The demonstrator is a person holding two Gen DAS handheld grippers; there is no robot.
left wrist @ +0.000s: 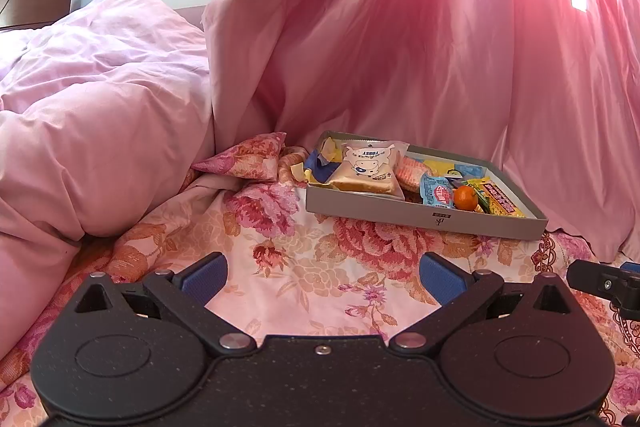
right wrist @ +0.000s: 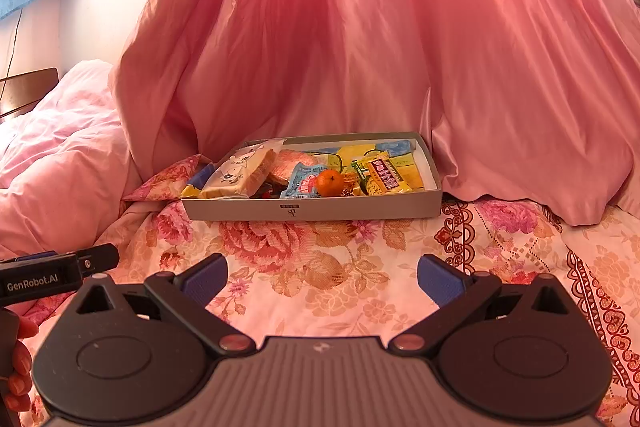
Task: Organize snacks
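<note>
With my left gripper and right gripper both spread and empty, the snacks already lay in the grey box on the bed, so little seemed left.

Your right gripper hangs over the floral pink bedspread, its blue-padded fingers spread wide with nothing between them. Ahead sits a shallow grey cardboard box against the pink curtain. Inside it lie a cow-printed toast packet, a small orange mandarin and a yellow wrapped bar. At your left edge, the black left gripper pokes in.
</note>
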